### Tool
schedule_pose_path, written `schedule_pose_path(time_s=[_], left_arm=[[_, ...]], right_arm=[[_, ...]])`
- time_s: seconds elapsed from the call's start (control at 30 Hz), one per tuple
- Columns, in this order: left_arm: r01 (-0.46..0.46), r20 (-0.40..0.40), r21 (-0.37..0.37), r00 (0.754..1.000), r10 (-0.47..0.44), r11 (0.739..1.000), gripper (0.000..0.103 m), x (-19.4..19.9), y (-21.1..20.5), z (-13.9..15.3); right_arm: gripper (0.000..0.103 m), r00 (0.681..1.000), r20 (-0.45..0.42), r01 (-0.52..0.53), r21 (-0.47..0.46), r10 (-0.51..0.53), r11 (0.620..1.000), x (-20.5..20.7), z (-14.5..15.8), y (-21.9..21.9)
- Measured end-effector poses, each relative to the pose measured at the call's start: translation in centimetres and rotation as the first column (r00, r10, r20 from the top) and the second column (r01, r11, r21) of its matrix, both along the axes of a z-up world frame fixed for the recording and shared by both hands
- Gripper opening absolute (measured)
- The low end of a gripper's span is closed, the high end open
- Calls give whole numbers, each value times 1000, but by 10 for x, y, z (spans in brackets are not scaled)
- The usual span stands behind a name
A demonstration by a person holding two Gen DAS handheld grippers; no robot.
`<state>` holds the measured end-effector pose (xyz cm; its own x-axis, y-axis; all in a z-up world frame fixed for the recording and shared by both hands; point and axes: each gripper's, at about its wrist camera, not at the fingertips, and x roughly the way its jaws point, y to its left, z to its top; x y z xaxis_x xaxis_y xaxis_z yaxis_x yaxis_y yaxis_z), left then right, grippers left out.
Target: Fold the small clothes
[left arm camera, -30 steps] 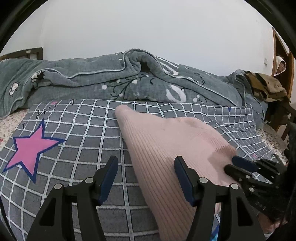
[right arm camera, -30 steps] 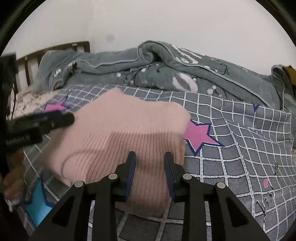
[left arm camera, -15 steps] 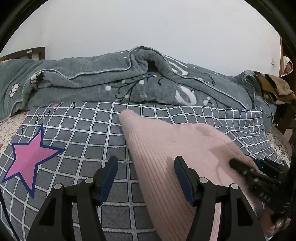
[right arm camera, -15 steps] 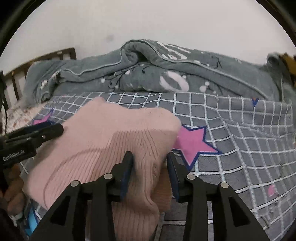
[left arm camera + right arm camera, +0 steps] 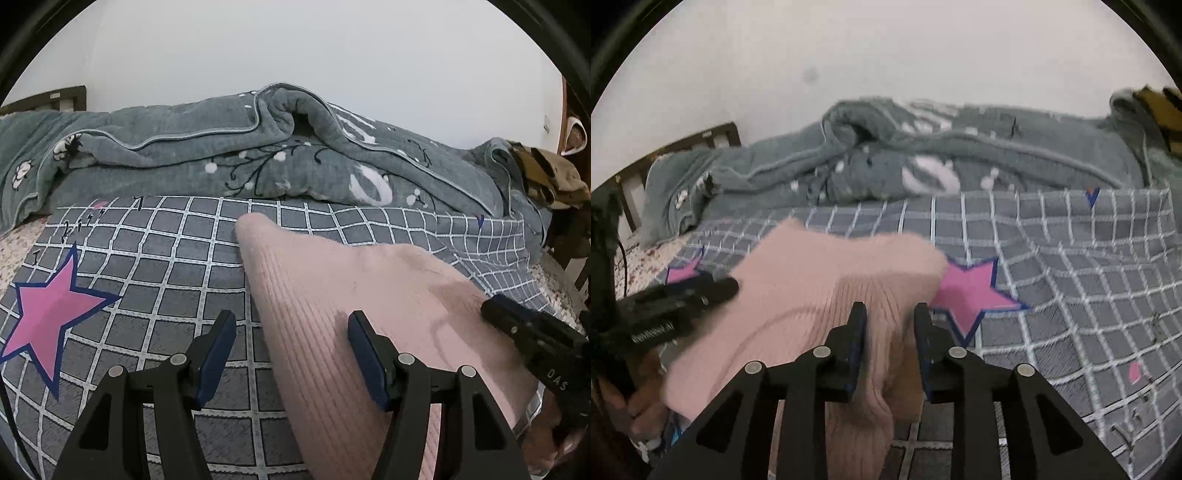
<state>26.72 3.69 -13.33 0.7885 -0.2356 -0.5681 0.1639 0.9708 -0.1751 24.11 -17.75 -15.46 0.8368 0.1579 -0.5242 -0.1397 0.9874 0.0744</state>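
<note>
A pink ribbed knit garment [image 5: 332,295] lies on the grey checked bedsheet [image 5: 166,266]. My left gripper [image 5: 291,343] is open; the garment's left edge lies between its fingers, and its right finger rests over the knit. In the right wrist view, my right gripper [image 5: 890,332] has its jaws partly closed around a bunched fold of the pink garment [image 5: 820,295], which is lifted and hangs between the fingers. The right gripper also shows at the right edge of the left wrist view [image 5: 532,332]. The left gripper shows at the left of the right wrist view [image 5: 683,299].
A rumpled grey-green blanket [image 5: 258,155] lies along the back of the bed against a white wall. Pink stars [image 5: 51,314] are printed on the sheet. Brown clothes [image 5: 546,177] hang on a chair at the right. A wooden headboard [image 5: 683,147] stands at the left.
The right gripper has lifted and pulled its corner of the pink garment, and the view swung right. The left gripper stayed open and barely moved.
</note>
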Motion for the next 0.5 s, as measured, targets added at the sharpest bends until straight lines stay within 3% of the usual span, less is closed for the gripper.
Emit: schedule_pose_path(time_s=[0.17,0.33,0.5], left_arm=[[12,-6,-2,1000,-12,1000,61,10,1,3],[27,13,93,1000,-29,995,61,16,-8,4],[33,15,119,999,-35,992,61,21,-14,2]], right_arm=[[27,999,33,-15,-21,16,1000,6,7,7],[27,999,18,-27,-96,29,995,18,7,10],[28,998,-68,-20,-73,15,997,37,-11,3]])
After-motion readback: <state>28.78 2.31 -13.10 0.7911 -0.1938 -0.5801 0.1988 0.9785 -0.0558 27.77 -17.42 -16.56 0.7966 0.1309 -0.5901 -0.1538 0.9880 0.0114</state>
